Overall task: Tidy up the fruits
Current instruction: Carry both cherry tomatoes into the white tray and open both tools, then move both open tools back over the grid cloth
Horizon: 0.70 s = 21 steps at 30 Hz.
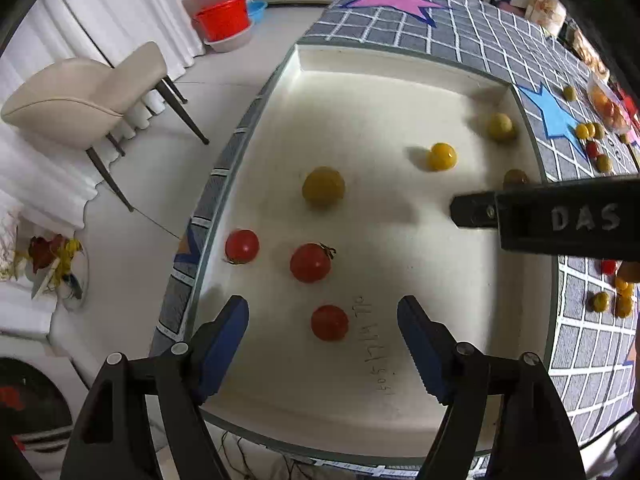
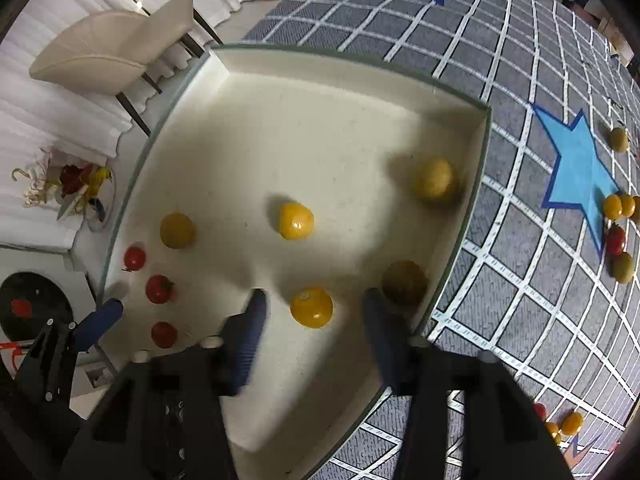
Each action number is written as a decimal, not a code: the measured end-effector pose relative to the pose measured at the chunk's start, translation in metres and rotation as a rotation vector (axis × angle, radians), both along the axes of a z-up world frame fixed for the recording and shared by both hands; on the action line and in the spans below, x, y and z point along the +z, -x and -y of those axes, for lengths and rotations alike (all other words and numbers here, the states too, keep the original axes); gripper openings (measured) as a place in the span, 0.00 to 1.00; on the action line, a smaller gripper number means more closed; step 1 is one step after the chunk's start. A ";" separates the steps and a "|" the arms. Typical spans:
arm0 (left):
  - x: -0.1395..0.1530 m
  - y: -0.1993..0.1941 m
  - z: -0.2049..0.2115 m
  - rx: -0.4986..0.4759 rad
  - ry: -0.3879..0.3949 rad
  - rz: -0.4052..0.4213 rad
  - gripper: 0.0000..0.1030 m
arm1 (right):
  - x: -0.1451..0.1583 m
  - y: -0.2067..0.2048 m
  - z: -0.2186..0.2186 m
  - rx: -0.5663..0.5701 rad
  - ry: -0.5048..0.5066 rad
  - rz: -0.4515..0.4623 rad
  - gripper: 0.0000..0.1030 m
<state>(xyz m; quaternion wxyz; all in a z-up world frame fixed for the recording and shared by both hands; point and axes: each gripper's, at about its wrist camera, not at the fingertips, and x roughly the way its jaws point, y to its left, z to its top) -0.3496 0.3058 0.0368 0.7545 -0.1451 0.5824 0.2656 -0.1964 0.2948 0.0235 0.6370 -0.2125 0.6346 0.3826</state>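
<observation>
Left wrist: left tool (image 1: 323,328) open over red tomato (image 1: 329,323) — right wrist: right tool (image 2: 314,312) open, yellow tomato (image 2: 311,307) between.

Beside the white tray (image 1: 400,92), at its right wall, a dark-yellow tomato (image 1: 515,177) was half hidden behind the right gripper (image 1: 472,212). Handwriting (image 1: 374,344) on the tray's floor was too small to be read. Farther right of the tray, a container of fruit (image 1: 606,106) was cut off by the picture's edge.
</observation>
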 end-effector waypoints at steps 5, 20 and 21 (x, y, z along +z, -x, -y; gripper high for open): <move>0.007 -0.003 0.001 -0.017 0.005 -0.014 0.76 | 0.025 -0.005 0.006 -0.037 -0.074 -0.006 0.78; 0.055 -0.071 0.094 -0.322 0.016 0.071 0.76 | 0.067 -0.054 0.183 -0.389 -0.013 0.077 0.78; 0.053 -0.074 0.096 -0.337 0.022 0.073 0.76 | 0.063 -0.057 0.200 -0.424 0.006 0.076 0.78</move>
